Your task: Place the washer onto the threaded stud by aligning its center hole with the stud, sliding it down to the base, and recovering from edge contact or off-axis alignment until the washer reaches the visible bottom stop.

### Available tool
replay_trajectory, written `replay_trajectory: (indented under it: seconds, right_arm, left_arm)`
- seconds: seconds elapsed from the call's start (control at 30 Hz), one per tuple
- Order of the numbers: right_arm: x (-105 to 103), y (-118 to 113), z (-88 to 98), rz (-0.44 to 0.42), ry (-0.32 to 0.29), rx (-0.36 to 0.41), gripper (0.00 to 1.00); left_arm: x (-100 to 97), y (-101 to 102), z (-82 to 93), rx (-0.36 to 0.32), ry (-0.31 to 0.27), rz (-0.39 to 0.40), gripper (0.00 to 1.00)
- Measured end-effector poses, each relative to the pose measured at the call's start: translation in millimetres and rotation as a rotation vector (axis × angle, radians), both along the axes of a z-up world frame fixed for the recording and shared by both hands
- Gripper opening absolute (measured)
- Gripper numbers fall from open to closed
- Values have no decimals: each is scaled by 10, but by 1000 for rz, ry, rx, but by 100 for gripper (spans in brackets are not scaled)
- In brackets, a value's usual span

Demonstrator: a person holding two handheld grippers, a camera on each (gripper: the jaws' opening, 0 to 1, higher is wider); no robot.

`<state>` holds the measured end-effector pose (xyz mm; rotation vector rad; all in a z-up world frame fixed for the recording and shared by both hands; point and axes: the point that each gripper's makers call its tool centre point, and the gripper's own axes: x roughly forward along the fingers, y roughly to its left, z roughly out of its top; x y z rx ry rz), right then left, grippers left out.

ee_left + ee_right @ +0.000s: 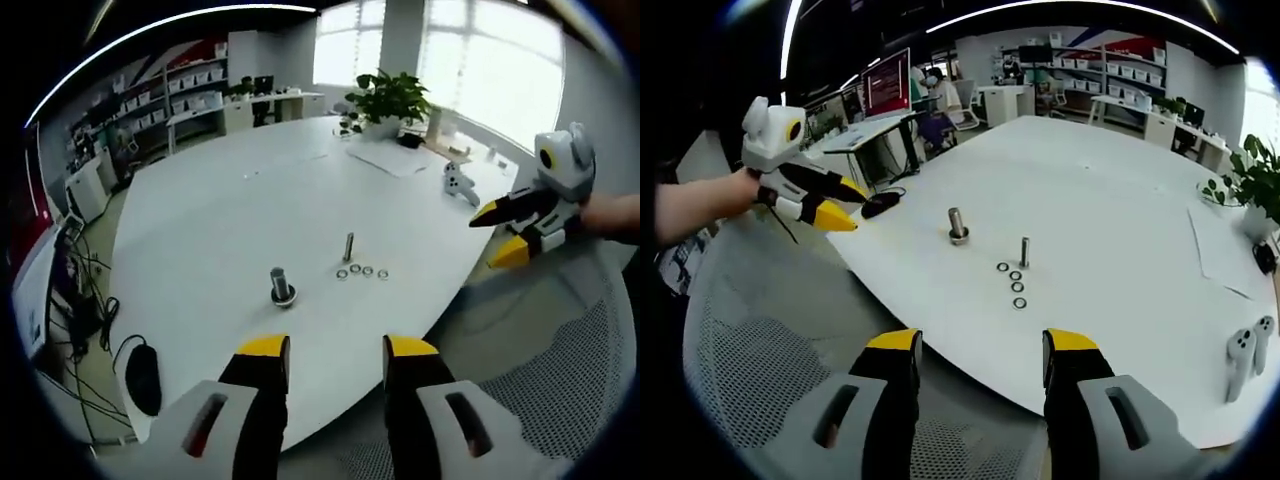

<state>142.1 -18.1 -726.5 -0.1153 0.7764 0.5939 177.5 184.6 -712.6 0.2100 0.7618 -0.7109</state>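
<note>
Washers point(362, 271) beside stud point(348, 246), beyond left gripper point(337, 350)

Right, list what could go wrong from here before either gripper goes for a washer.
1. The four washers lie flat in a tight row beside the threaded stud; picking one may knock its neighbours or the stud.
2. A larger bolt stands close by and could be mistaken for the target or bumped.
3. Both the left gripper and right gripper are open, off the table edge; a long approach invites off-axis alignment.
</note>
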Motion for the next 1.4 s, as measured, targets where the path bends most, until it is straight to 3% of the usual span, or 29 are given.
replay_trajectory:
  seconds: [0.13,0.2,0.53,0.6,0.97,1.2,1.4]
  right_arm:
    - [-13,9,-3,8,3,-2,51]
    - [-11,6,-8,7,4,-3,51]
    - [-10,8,-13,7,7,-2,51]
    - [-8,9,-14,8,8,-3,51]
    - [-14,11,-25,9,14,-2,51]
    - [-20,22,-14,9,7,2,51]
    - [-20,43,-3,16,4,3,51]
  left_arm:
    - [-54,111,32,5,12,21,37]
    - [-74,168,81,14,-13,20,37]
    - [-136,349,136,-5,-33,57,34]
    - [-149,377,86,36,-54,43,32]
    - [-215,338,93,-37,-40,63,36]
    - [-241,306,58,9,-73,39,34]
    - [-298,244,14,12,-46,-17,33]
